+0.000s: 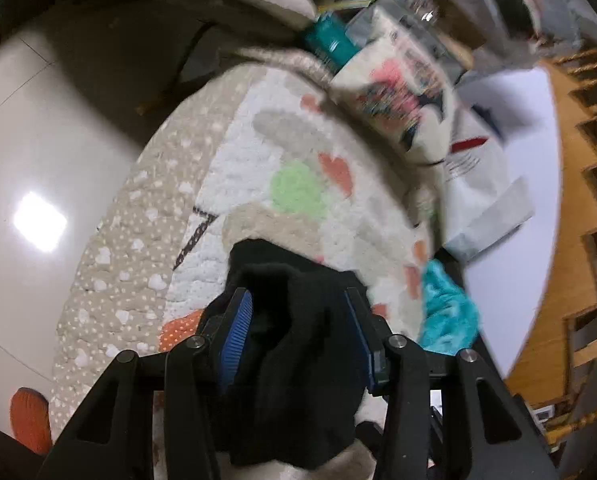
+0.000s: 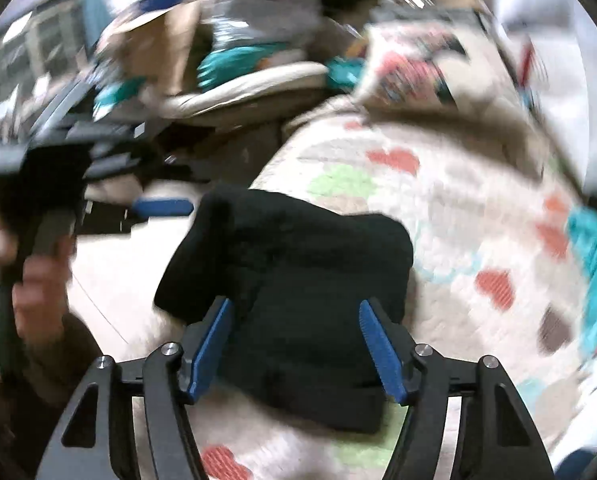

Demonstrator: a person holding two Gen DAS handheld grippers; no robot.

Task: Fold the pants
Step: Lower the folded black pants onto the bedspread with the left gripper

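Observation:
The black pants [image 2: 298, 280] lie folded in a compact bundle on a patterned blanket [image 2: 438, 208] with hearts. My right gripper [image 2: 294, 316] is open, its blue pads on either side of the bundle's near edge. In the left wrist view the black pants [image 1: 294, 340] bulge up between the blue pads of my left gripper [image 1: 298, 312], which stand wide apart and look open. The left gripper [image 2: 78, 168] also shows in the right wrist view, held in a hand at the left, blurred.
A teal cloth [image 1: 450, 312] lies at the blanket's right edge. A printed cushion [image 1: 398, 92] and clutter sit at the far end. A glossy pale floor [image 1: 38, 140] is to the left, an orange slipper [image 1: 28, 420] at the lower left, wooden stairs [image 1: 578, 200] at right.

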